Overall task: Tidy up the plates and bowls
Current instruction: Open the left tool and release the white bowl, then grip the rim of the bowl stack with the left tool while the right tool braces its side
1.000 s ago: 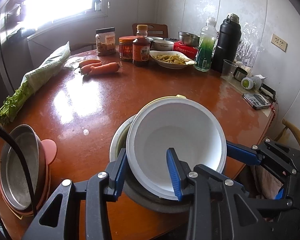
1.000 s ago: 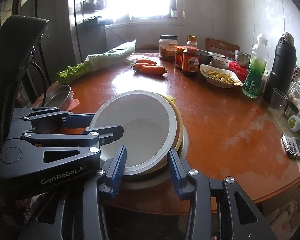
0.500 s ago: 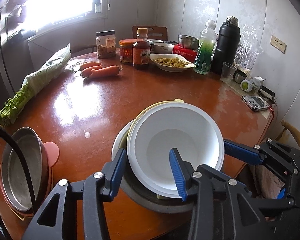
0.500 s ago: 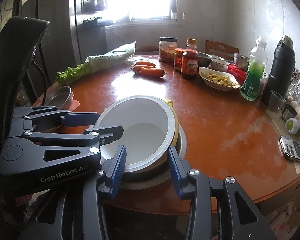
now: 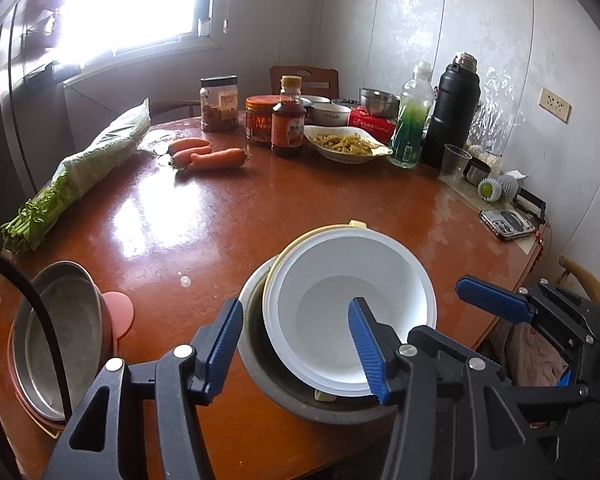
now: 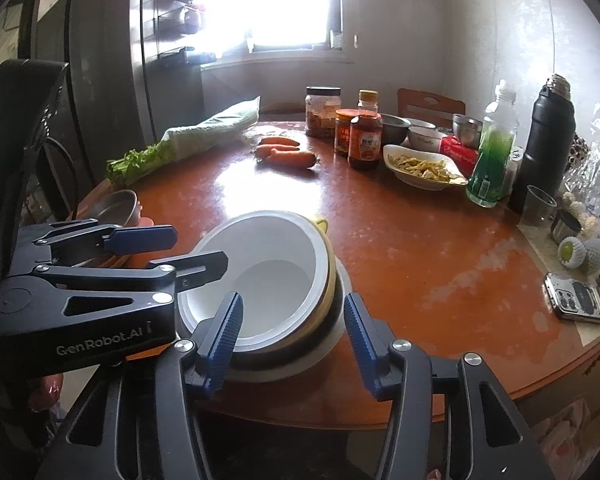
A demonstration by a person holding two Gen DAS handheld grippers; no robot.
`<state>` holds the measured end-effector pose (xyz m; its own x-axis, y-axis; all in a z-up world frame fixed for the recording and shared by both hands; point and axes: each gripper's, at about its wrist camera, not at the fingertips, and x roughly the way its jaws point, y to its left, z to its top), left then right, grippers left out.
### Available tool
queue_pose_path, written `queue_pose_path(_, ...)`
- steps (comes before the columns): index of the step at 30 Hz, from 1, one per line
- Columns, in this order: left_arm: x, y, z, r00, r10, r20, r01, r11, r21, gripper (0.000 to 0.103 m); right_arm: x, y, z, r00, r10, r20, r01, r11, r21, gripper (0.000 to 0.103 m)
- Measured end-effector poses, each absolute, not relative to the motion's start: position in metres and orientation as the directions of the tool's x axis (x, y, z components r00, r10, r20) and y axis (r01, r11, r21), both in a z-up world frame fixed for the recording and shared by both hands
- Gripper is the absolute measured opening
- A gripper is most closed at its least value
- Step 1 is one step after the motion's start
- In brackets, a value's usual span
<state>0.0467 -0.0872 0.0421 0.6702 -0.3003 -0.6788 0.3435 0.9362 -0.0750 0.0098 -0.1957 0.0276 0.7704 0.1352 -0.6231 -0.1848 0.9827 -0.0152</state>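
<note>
Under your tools the counter (image 5: 228,216) is reddish-brown wood with a glossy lacquer that mirrors the window glare. The white bowl (image 5: 340,280) looks like smooth matt plastic; the yellow bowl (image 5: 278,260) under it shares that finish, and the grey dish (image 5: 256,320) beneath looks like dull metal. To your left, the steel plates (image 5: 56,320) are brushed metal. Your left gripper (image 5: 296,340) has matt black arms and ribbed blue pads (image 5: 222,340).
</note>
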Motion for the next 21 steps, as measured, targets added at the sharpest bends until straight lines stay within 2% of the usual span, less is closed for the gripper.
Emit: queue_pose_path(21,0.032,-0.071,0.061,0.712,-0.281,-0.643,0.316,0.947,-0.064,0.064,-0.004,-0.203,0.052,0.809,0.131,-0.573,-0.156,0.988,0.005,0.068)
